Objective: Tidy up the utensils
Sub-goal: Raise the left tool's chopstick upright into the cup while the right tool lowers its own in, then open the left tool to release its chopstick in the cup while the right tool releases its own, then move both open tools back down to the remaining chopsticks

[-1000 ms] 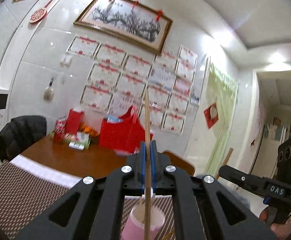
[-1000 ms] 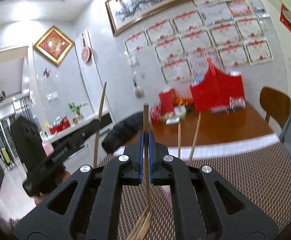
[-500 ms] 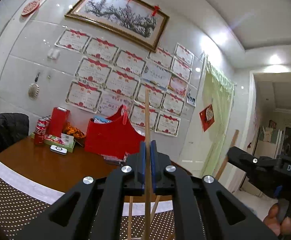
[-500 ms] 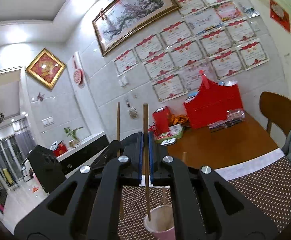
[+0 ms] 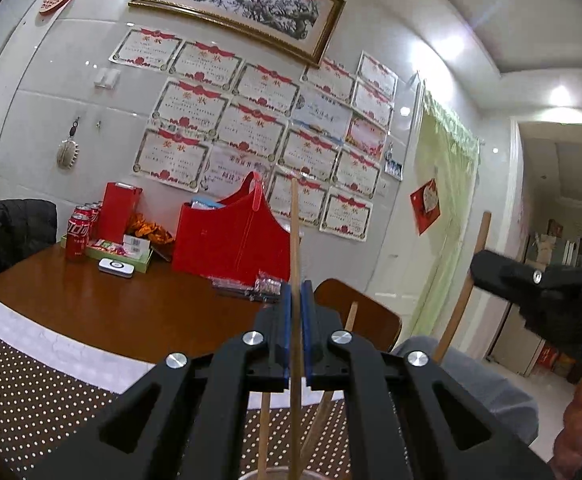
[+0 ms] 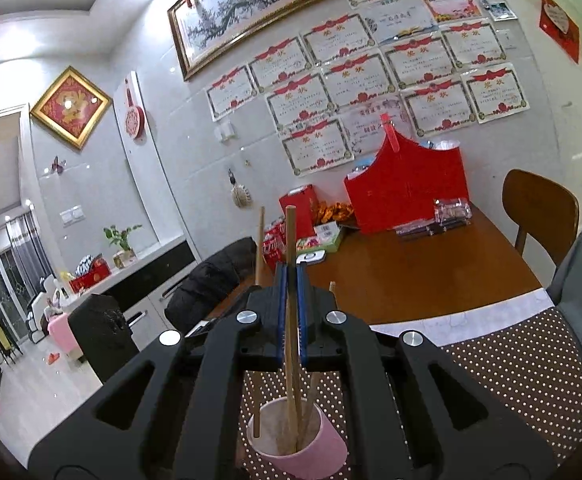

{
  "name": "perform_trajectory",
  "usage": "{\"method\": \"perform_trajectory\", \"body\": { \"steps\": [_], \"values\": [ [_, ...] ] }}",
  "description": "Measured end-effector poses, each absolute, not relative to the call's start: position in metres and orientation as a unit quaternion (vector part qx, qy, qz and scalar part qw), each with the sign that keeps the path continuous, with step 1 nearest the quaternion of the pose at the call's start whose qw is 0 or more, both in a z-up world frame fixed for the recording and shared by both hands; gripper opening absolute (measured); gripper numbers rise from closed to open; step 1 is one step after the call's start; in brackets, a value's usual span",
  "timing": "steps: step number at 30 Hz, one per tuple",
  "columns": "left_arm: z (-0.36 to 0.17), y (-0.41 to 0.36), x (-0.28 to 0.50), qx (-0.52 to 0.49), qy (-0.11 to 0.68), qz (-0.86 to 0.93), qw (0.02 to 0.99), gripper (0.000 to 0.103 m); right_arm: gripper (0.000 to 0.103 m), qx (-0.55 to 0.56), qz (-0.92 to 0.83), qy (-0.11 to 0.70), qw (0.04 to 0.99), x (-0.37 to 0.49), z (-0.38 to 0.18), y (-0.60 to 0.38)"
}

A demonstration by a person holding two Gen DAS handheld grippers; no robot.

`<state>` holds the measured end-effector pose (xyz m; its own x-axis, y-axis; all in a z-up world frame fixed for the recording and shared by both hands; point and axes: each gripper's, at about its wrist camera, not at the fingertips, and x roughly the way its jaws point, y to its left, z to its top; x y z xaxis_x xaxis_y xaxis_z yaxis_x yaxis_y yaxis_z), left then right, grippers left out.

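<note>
Both grippers, left (image 5: pixel 295 312) and right (image 6: pixel 290 292), pinch upright chopsticks.

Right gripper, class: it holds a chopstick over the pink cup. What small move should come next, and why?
Probably open the right gripper. Its chopstick already stands with its lower end inside the pink cup among other sticks, so letting go should leave it there.

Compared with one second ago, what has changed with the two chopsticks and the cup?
The right tongs carried their chopstick over the pink cup and lowered its tip inside. The left tongs tilted upward, so only the cup's rim shows there now. Both tongs still clamp one chopstick each.
</note>
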<state>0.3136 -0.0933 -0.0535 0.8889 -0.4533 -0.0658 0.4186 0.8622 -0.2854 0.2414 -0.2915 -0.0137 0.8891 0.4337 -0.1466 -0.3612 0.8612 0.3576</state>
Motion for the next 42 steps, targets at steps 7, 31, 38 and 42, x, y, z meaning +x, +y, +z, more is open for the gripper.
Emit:
{"method": "perform_trajectory", "body": {
  "steps": [7,31,38,42],
  "values": [
    [-0.063,-0.087,0.305,-0.099,0.114,-0.200,0.968,0.058,0.097,0.176,0.200,0.161,0.950,0.254,-0.023,-0.294],
    [-0.064,-0.001,0.174,0.020,0.228,-0.111,0.967,0.076,0.097,0.115,0.158,0.212,0.958,0.178,-0.028,-0.266],
    [-0.105,0.002,0.157,0.051,0.294,-0.110,0.948,0.076,0.097,0.095,0.175,0.272,0.941,0.145,-0.080,-0.258],
    [-0.135,0.003,0.152,0.072,0.347,-0.107,0.929,0.076,0.097,0.102,0.210,0.292,0.928,0.145,-0.113,-0.246]
  ]
}}
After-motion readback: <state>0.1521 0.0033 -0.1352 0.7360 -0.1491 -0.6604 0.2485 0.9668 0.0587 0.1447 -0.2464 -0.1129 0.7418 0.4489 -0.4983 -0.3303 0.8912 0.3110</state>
